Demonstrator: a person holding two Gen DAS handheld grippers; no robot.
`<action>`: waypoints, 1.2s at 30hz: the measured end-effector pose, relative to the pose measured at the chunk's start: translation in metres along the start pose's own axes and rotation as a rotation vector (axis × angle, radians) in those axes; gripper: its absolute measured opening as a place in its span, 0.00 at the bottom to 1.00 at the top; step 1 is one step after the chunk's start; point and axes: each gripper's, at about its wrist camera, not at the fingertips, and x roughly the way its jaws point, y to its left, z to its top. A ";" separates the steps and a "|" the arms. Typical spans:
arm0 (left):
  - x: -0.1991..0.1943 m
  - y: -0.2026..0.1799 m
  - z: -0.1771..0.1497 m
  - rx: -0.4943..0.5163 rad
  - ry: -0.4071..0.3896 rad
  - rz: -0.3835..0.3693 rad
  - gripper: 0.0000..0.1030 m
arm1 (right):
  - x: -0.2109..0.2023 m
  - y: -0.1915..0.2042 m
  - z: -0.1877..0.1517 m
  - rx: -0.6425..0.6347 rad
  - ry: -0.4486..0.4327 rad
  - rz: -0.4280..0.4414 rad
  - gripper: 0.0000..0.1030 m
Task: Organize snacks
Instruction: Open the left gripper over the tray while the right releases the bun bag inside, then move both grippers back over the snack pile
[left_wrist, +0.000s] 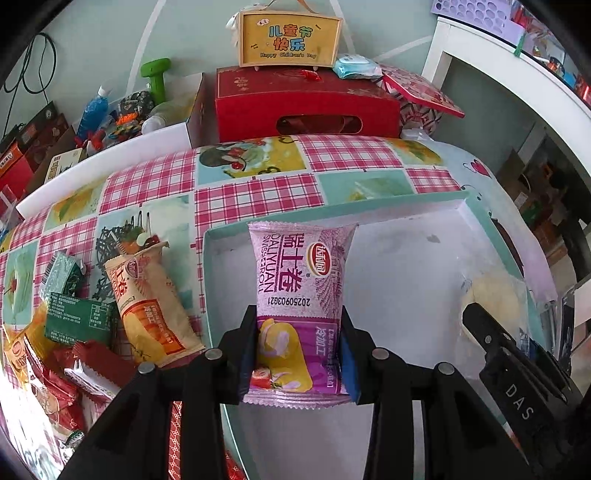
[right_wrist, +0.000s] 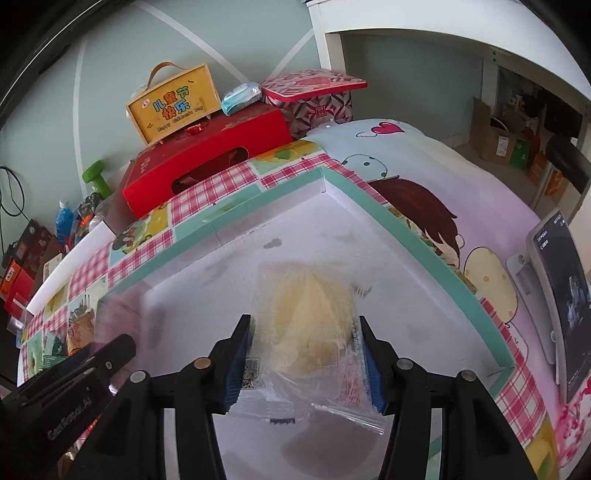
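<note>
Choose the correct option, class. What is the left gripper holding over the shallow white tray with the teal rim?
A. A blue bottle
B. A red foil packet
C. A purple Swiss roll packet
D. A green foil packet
C: the left gripper has its fingers closed on both sides of the purple Swiss roll packet, above the shallow white tray with the teal rim.

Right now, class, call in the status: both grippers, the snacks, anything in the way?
Left gripper shut on purple roll, over the tray. Right gripper shut on clear pack, also over tray. Tray floor bare; more snacks wait left of it.
</note>
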 end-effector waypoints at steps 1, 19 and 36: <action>-0.001 0.000 0.000 0.001 -0.002 0.005 0.64 | -0.001 0.000 0.000 -0.004 -0.004 -0.001 0.58; -0.033 0.041 -0.011 -0.124 -0.056 0.109 0.98 | -0.004 0.010 -0.001 -0.061 0.010 -0.018 1.00; -0.055 0.090 -0.042 -0.231 -0.062 0.101 0.99 | -0.028 0.040 -0.013 -0.190 0.030 -0.064 1.00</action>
